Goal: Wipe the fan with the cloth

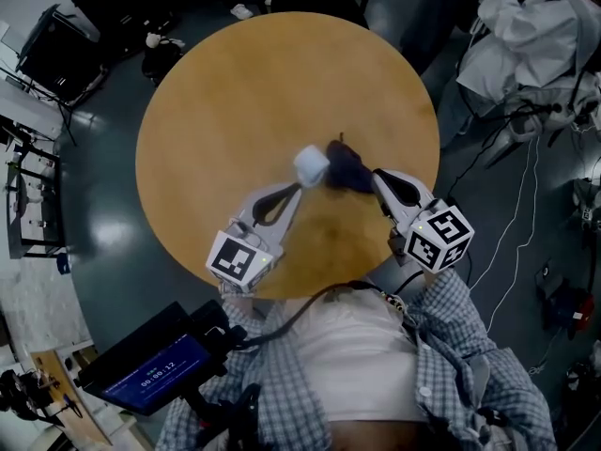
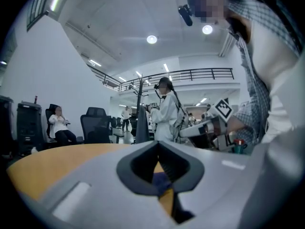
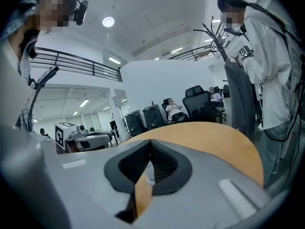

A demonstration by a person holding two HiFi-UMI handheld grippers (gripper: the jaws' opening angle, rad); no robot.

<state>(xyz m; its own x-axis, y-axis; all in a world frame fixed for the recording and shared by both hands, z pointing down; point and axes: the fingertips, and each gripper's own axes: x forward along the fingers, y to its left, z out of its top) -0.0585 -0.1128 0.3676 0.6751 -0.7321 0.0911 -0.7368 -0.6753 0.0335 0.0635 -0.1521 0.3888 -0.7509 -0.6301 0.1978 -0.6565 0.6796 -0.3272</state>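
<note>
A small white fan (image 1: 311,164) hangs over the round wooden table (image 1: 244,92), near its front middle. My left gripper (image 1: 300,184) comes up from the lower left and is shut on the fan's near side. Right beside the fan is a dark blue cloth (image 1: 346,169), bunched up, with my right gripper (image 1: 374,177) shut on it from the right. In the left gripper view the jaws (image 2: 158,144) meet, and a bit of the cloth (image 2: 160,179) shows through the gap beneath them. The right gripper view shows closed jaws (image 3: 150,144) with a sliver of the fan (image 3: 150,178) behind them.
The table's far and left parts are bare wood. A screen (image 1: 150,369) sits by my lower left. Cables (image 1: 512,224) trail on the floor at the right and black cases (image 1: 66,45) stand at the upper left. A person in white (image 3: 267,70) stands by the table's edge.
</note>
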